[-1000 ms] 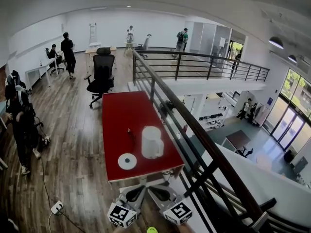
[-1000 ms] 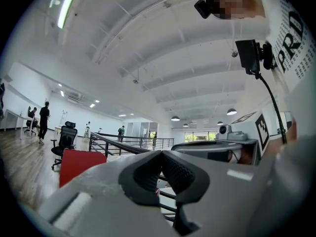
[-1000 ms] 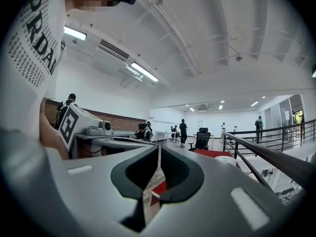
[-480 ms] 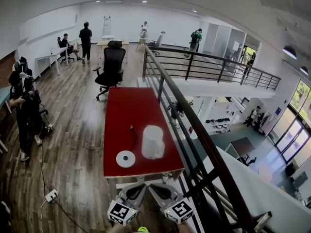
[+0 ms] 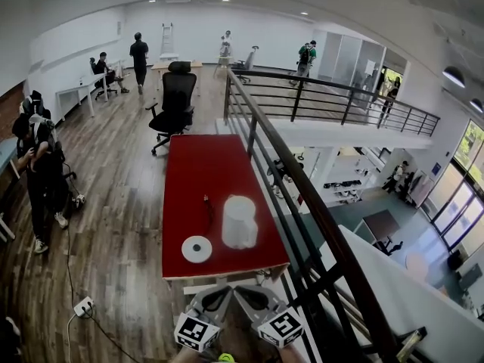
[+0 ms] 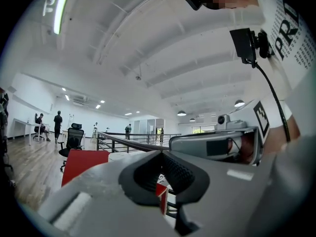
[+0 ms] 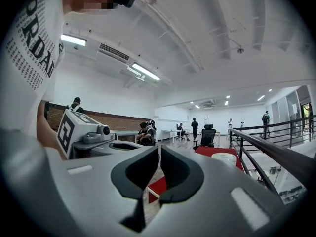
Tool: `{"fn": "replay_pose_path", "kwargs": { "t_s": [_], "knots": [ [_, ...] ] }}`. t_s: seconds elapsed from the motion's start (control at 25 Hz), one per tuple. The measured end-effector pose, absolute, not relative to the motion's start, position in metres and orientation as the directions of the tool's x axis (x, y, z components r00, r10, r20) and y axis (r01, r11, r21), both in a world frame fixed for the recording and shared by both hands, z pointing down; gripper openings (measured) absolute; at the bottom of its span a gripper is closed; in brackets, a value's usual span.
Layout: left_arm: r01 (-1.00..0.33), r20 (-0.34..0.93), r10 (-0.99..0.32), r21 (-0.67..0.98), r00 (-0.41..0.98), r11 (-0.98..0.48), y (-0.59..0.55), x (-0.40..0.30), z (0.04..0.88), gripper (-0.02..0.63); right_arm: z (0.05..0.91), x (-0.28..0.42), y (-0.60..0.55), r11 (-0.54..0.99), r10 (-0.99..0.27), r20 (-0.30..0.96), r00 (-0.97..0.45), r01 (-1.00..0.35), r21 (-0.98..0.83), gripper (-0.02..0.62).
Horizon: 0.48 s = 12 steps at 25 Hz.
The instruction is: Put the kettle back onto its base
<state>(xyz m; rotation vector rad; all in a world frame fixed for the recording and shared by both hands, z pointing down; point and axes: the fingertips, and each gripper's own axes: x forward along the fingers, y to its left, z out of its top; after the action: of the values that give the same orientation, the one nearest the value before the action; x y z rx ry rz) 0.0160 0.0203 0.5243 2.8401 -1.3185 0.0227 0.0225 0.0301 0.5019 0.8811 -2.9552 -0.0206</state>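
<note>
Head view is cropping both grippers at the bottom edge: only marker cubes & grey bodies are showing, hands out of frame. A small green thing [image 5: 225, 358] at that edge is too cut off to name. L gripper [image 5: 215, 295] & R gripper [image 5: 246, 293] are hanging side by side, tips angling toward each other, just short of the red table's [image 5: 193, 165] near end, over wood floor.

L gripper view: pads are meeting at the tips, nothing btwn them. R gripper view: pads are sitting closed w/ only a thin slit, also empty. A pale round shape [image 7: 224, 158] is showing far off on the tabletop there; can't tell if kettle or base.

White kettle [image 5: 239, 222] is standing upright on the table's near half, toward the railing side. Glare is washing it out, so lid & handle are hard to make out. Base [image 5: 197, 249], a flat white disc, is lying to the kettle's left & a bit nearer, apart from it, close to the near edge. A thin dark cord [image 5: 206, 204] is lying btwn them, too small to trace.

Dark railing [image 5: 295, 184] is running right along the table's right long edge, a drop beyond. Left side is opening onto floor: power strip [image 5: 83, 306] w/ cable near-left, people [image 5: 38, 165] well off. Black office chair [image 5: 174, 100] is standing past the far end
</note>
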Motion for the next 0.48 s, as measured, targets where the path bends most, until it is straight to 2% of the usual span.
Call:
{"fn": "replay_pose_path", "kwargs": {
  "t_s": [0.48],
  "knots": [
    [-0.749,0.008,-0.749,0.029,0.663,-0.662,-0.021,0.008,0.518,-0.009,0.503,0.014,-0.007,0.815,-0.579,0.052,-0.814,-0.579,0.019,0.011]
  ]
}}
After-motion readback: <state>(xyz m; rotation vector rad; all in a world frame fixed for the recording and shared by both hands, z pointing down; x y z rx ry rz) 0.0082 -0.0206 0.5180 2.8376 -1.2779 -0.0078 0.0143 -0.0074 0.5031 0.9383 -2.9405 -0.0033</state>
